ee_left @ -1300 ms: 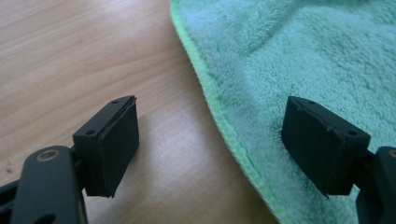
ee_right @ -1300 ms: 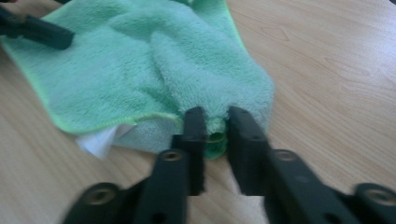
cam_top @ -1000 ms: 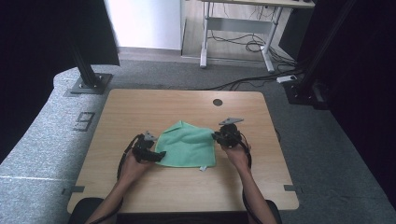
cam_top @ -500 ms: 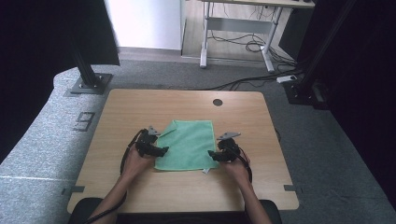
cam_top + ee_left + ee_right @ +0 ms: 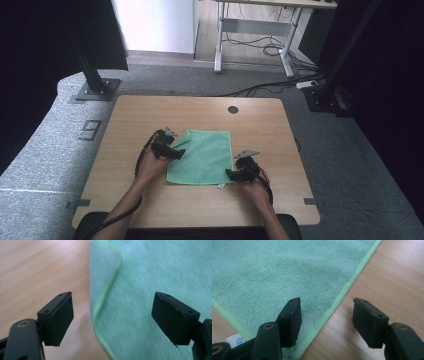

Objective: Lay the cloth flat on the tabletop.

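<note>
Green cloth (image 5: 202, 157) lies flat on the wooden tabletop (image 5: 125, 115), near the middle. Left gripper (image 5: 175, 152) sits at the cloth's left edge, fingers (image 5: 58, 315) spread apart and empty, straddling the hem. Right gripper (image 5: 231, 174) sits at the near right corner, fingers (image 5: 292, 317) also apart, straddling the right hem; a small white label (image 5: 235, 340) shows at that corner.
</note>
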